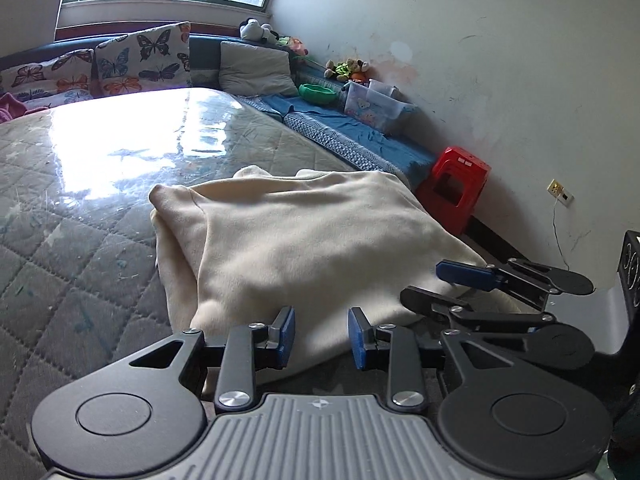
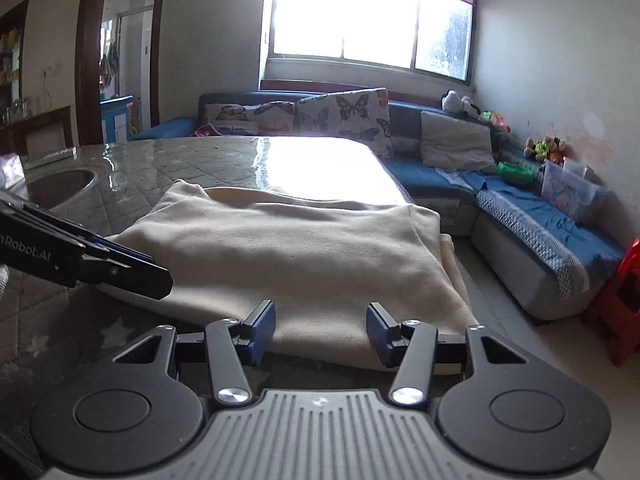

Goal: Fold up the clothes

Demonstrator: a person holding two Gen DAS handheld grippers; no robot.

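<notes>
A cream garment (image 1: 312,240) (image 2: 296,256) lies folded in a thick rectangle on the quilted table (image 1: 80,240) (image 2: 120,168), near its right edge. My left gripper (image 1: 322,338) is at the garment's near edge, jaws apart; the pads do not press the cloth. In the right wrist view the left gripper (image 2: 160,270) reaches in from the left, low over the cloth's left corner. My right gripper (image 2: 322,332) is open at the near edge, its fingers on either side of the hem without touching it. From the left wrist view the right gripper (image 1: 422,282) rests over the garment's right corner.
A metal bowl (image 2: 60,184) sits at the table's far left. Beyond the table runs a blue sofa (image 2: 520,220) with butterfly cushions (image 1: 140,60), toys and plastic boxes (image 1: 376,104). A red stool (image 1: 456,188) stands on the floor to the right.
</notes>
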